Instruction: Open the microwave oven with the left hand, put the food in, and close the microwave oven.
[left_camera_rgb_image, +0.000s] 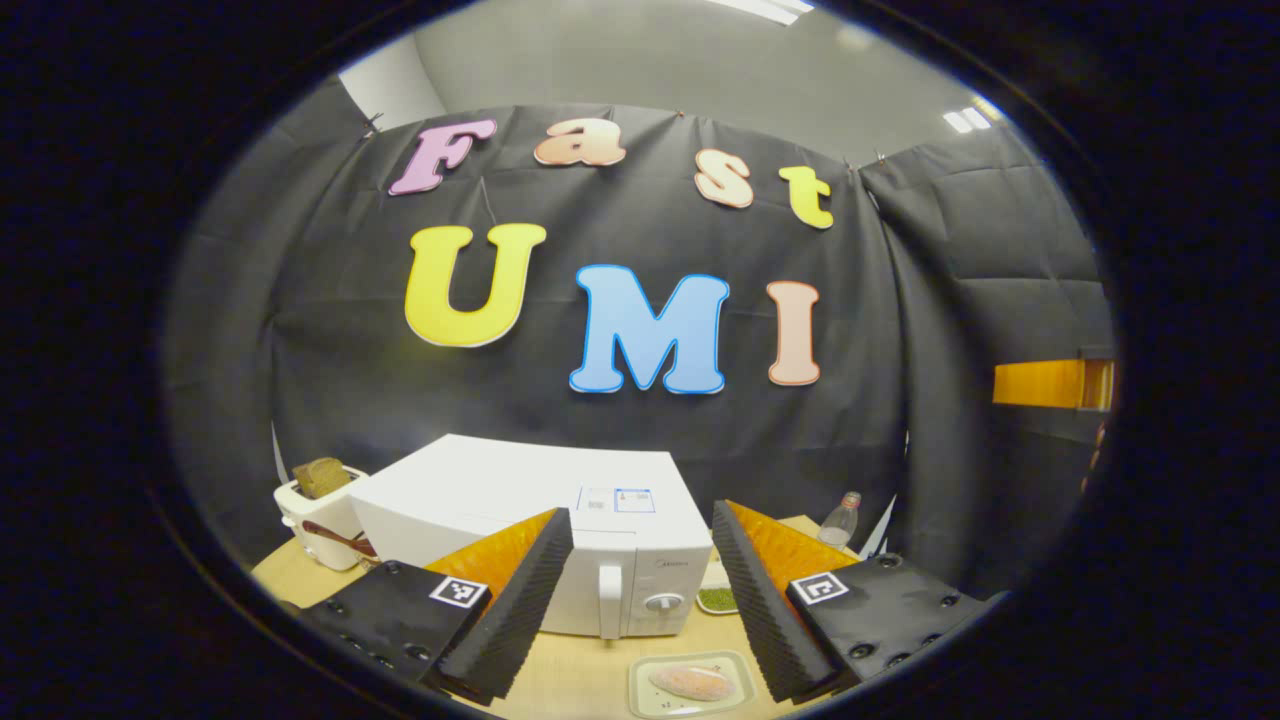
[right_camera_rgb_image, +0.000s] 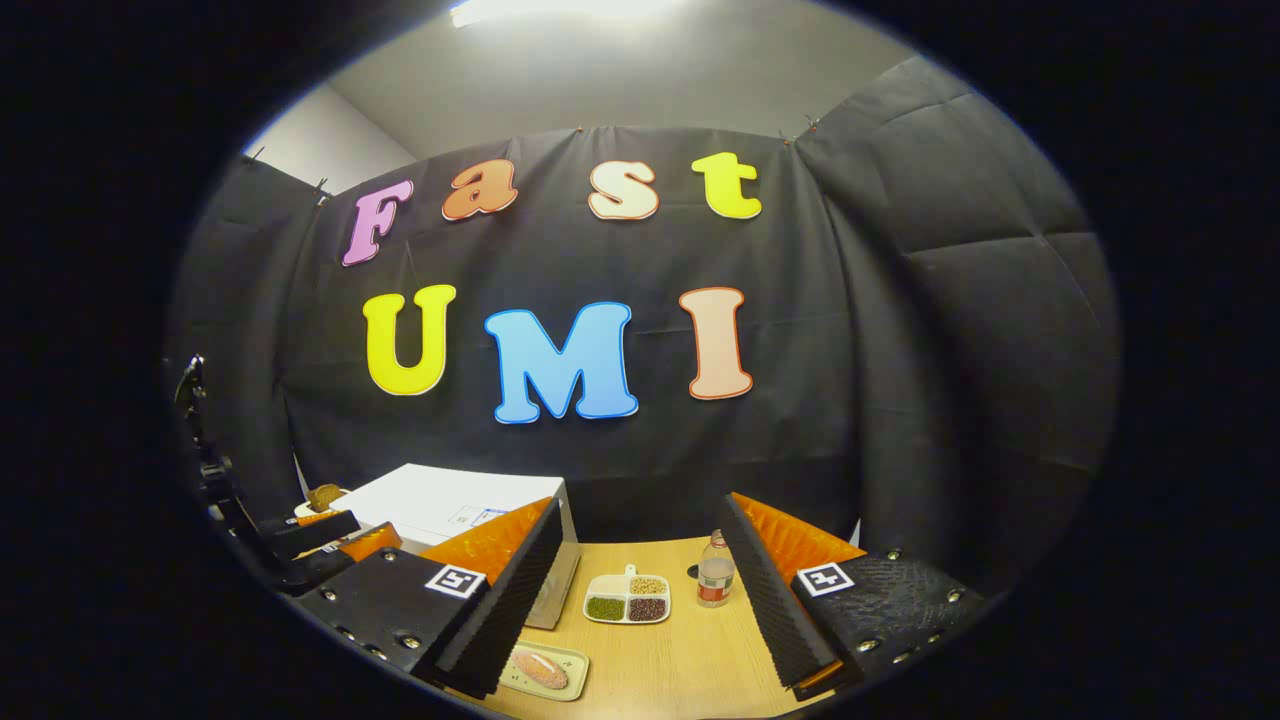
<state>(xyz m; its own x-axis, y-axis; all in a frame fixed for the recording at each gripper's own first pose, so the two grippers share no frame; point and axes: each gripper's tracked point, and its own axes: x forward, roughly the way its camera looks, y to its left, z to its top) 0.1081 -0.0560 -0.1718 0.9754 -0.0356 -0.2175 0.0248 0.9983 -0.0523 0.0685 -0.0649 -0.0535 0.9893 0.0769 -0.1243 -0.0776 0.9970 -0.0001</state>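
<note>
With both grippers spread and empty, the left gripper (left_camera_rgb_image: 640, 600) faced the shut microwave (left_camera_rgb_image: 560, 540) door handle (left_camera_rgb_image: 609, 600), and a hard tug risked dragging the oven onto the bread (left_camera_rgb_image: 692, 682) tray (left_camera_rgb_image: 650, 700) lying just before it.

One microwave (left_camera_rgb_image: 560, 520), one toaster (left_camera_rgb_image: 318, 515), one bottle (right_camera_rgb_image: 714, 577), two trays (right_camera_rgb_image: 628, 598), one bread roll (left_camera_rgb_image: 692, 682).

Left gripper (left_camera_rgb_image: 640, 590): ribbed wedge fingers (left_camera_rgb_image: 520, 600), flat black plates w/ screws, square b/w marker tags at 7 and 5 o'clock. Right gripper (right_camera_rgb_image: 640, 590): same build, ribbed fingers (right_camera_rgb_image: 765, 590), screws, tags.
</note>
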